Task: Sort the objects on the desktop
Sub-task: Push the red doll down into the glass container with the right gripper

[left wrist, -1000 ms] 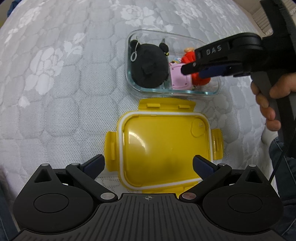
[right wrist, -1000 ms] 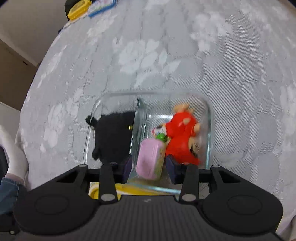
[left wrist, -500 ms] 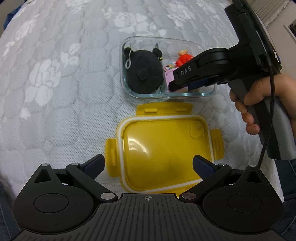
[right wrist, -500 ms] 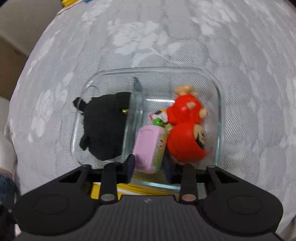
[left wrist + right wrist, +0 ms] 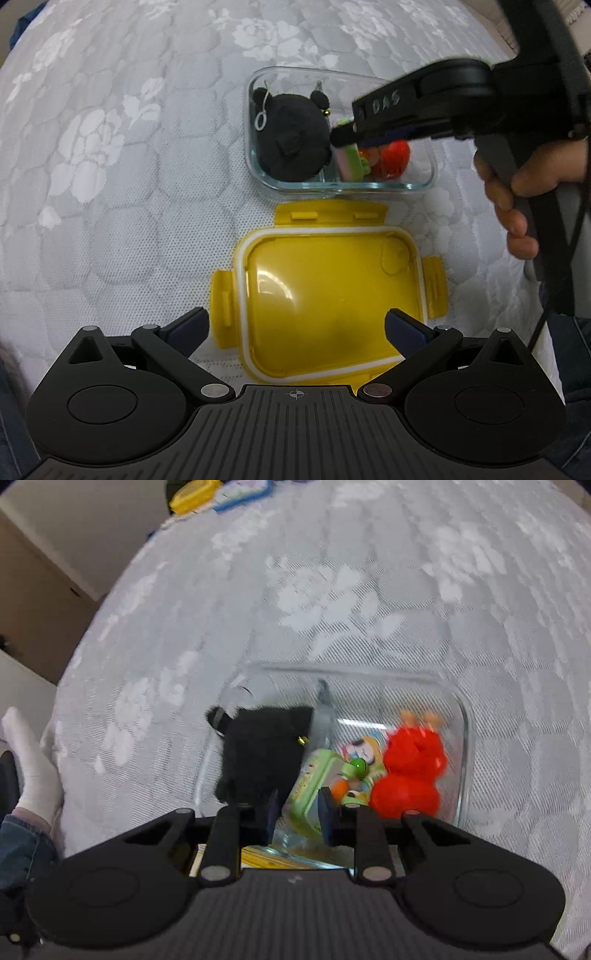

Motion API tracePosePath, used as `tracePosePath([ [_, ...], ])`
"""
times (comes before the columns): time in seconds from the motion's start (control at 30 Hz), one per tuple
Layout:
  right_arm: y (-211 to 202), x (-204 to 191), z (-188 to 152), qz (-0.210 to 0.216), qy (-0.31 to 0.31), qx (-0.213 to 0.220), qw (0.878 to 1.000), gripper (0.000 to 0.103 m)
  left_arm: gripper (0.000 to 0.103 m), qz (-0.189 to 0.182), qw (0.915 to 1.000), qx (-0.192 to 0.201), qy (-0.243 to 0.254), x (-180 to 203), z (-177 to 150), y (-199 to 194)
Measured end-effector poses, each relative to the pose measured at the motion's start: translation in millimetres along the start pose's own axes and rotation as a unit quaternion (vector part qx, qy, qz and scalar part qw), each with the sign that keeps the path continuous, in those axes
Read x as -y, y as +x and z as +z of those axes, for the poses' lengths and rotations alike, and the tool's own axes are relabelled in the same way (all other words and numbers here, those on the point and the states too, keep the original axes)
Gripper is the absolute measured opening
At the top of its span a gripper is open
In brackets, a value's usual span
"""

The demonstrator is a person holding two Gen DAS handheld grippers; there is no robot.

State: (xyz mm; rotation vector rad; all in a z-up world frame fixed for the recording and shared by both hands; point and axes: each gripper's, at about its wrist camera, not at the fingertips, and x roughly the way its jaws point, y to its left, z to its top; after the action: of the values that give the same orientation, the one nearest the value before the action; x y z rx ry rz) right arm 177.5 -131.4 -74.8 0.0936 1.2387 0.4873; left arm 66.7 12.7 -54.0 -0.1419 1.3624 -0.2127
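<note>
In the right compartment of the glass box [image 5: 463, 738], hard against its divider, the green case [image 5: 308, 786] stands on edge between the right gripper [image 5: 295, 808] jaws – clenched on it – while the left gripper [image 5: 295, 325], splayed wide, straddles the yellow lid [image 5: 328, 295] on the mattress [image 5: 110, 184]

- A home, most likely a bedroom: the work surface is a white quilted mattress cover [image 5: 110, 155] with a woven rose pattern.
- A person's foot in a white sock [image 5: 31, 768] and a blue denim trouser leg [image 5: 20, 845] rest at the mattress's left edge.
- Toys fill a clear divided glass container [image 5: 463, 716].
- Far left, blurred, a beige wall [image 5: 92, 524] and what may be brown wooden furniture [image 5: 37, 602].
</note>
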Motion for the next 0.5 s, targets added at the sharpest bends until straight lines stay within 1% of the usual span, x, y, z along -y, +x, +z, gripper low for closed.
tracePosePath([
  [0.03, -4, 1, 3, 0.006, 0.005, 0.007, 1.000, 0.029, 0.103, -0.001, 1.0000, 0.000, -0.001, 0, 0, 0],
  [0.1, -16, 2, 9, 0.005, 0.013, 0.036, 0.999, 0.038, 0.103, -0.001, 1.0000, -0.001, -0.003, -1, 0, 0],
  [0.17, -24, 3, 13, -0.020, 0.004, 0.059, 0.998, 0.037, 0.103, -0.001, 1.0000, -0.002, -0.005, -2, 1, 1],
  [0.23, -27, 5, 14, -0.054, -0.009, 0.069, 0.996, 0.036, 0.103, -0.002, 1.0000, -0.003, -0.007, -2, 1, 1],
  [0.33, -17, 15, 12, -0.087, -0.002, 0.044, 0.995, 0.036, 0.103, -0.002, 1.0000, -0.003, -0.009, -3, 0, 0],
  [0.4, -6, 22, 10, -0.106, 0.005, 0.018, 0.994, 0.036, 0.103, -0.002, 1.0000, -0.002, -0.009, -3, -1, -1],
  [0.5, 4, 25, 3, -0.129, -0.006, 0.003, 0.992, 0.036, 0.103, -0.002, 1.0000, -0.001, -0.008, -3, -1, -2],
])
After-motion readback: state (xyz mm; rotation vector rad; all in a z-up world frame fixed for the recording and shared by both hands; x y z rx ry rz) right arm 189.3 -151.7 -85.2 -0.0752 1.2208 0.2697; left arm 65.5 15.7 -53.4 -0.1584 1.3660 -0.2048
